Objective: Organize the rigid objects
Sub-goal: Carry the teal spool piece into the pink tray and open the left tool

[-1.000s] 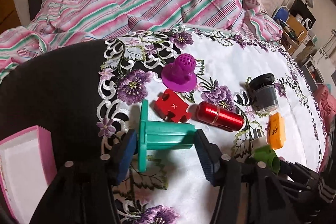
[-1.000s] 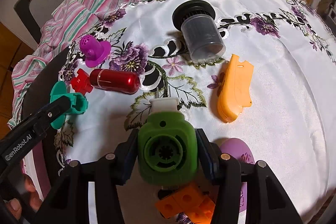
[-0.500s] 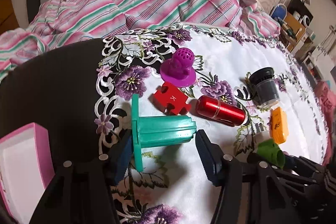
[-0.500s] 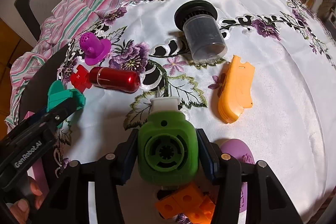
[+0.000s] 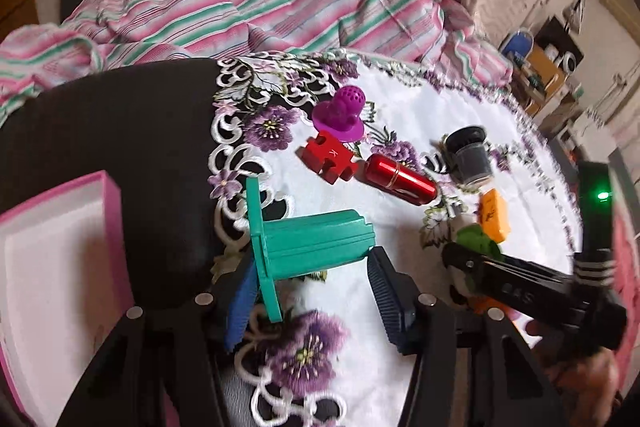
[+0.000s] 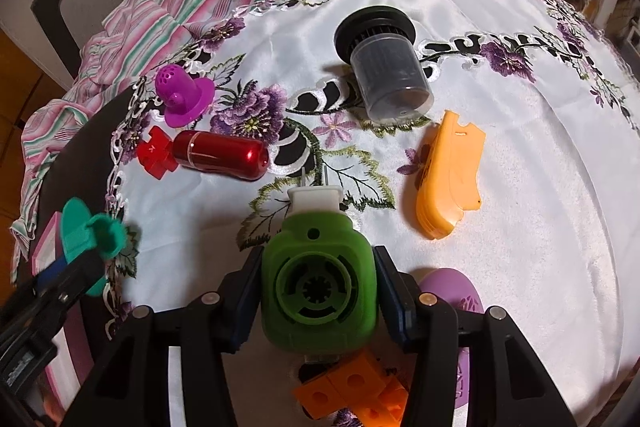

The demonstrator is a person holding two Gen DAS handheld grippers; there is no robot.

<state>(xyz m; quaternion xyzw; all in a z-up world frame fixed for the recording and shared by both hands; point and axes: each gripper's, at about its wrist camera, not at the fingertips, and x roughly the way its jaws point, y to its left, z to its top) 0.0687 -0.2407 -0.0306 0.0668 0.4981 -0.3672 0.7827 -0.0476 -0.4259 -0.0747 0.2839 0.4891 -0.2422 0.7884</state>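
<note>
My left gripper (image 5: 312,291) is shut on a teal flanged spool (image 5: 308,239) and holds it above the white embroidered cloth (image 5: 404,107); it also shows in the right wrist view (image 6: 92,231). My right gripper (image 6: 318,299) is shut on a green plug-in device (image 6: 318,287) with a white plug end. On the cloth lie a purple perforated cap (image 6: 182,95), a red puzzle piece (image 6: 154,151), a red metal capsule (image 6: 222,155), a dark filter cylinder (image 6: 386,67) and an orange plastic piece (image 6: 448,179).
A pink box with a white inside (image 5: 52,259) stands at the left on the black table (image 5: 104,131). Orange blocks (image 6: 352,391) and a purple oval (image 6: 456,291) lie under my right gripper. Striped fabric (image 5: 260,7) is heaped behind the cloth.
My left gripper has lifted the teal spool off the cloth and carried it left, closer to the pink box. My right gripper has held still with the green device.
</note>
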